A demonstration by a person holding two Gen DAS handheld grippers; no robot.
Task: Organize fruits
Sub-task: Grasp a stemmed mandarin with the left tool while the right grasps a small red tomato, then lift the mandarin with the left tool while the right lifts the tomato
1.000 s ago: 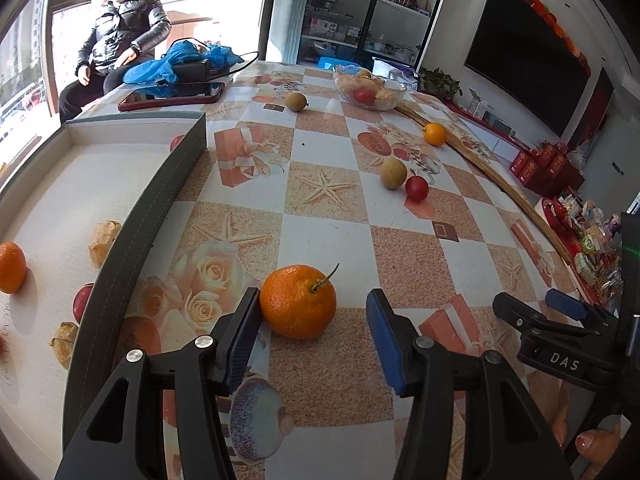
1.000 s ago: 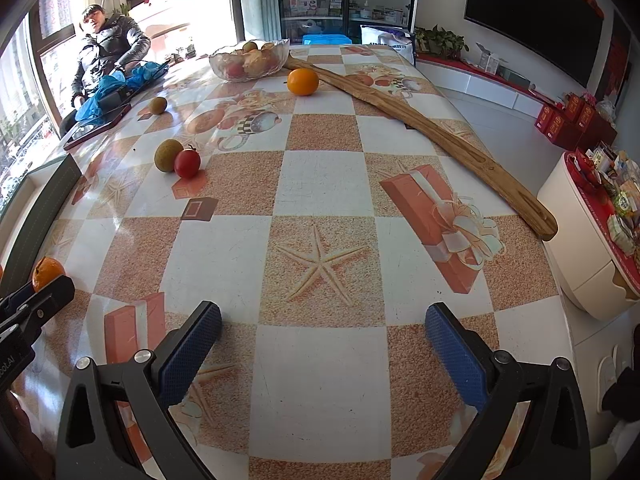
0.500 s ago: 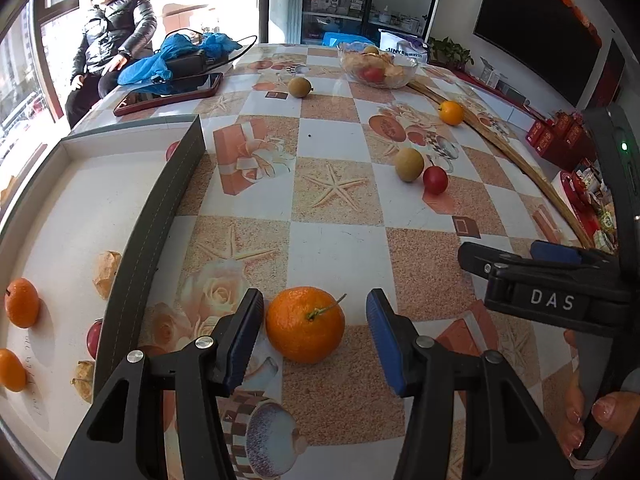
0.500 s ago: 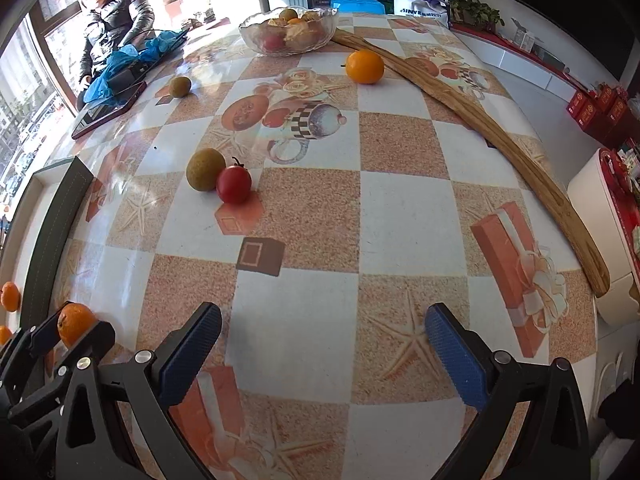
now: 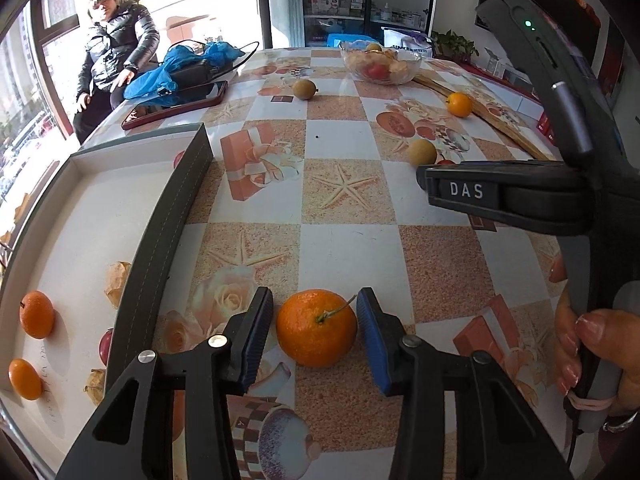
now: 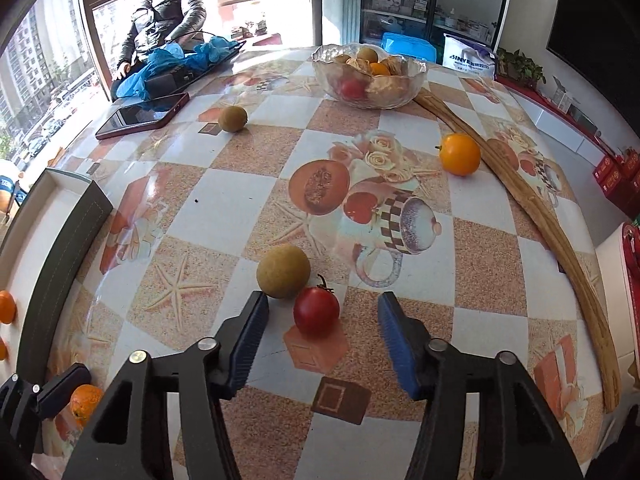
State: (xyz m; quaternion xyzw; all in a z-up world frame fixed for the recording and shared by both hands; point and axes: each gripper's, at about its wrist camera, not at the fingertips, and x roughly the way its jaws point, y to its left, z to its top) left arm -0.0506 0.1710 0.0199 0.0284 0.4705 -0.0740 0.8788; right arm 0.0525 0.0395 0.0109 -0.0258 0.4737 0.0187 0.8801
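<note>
Closing left gripper [image 5: 316,326]: jaws narrowing around the orange [image 5: 316,327] on the table [image 5: 348,248], slim gaps each side.
Closing right gripper [image 6: 322,326]: narrowing, tomato [image 6: 316,311] between the jaws, untouched.
Tray [image 5: 80,208]: holds two oranges, left of the gripper.

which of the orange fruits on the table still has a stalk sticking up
The tangerine between the left gripper's fingers; a thin green stalk rises from its top. The orange by the wooden strip shows none.

stemmed orange [image 5: 316,328] upright, red tomato [image 6: 316,311] on table

"DAS" on right claw [image 5: 466,191]
</note>
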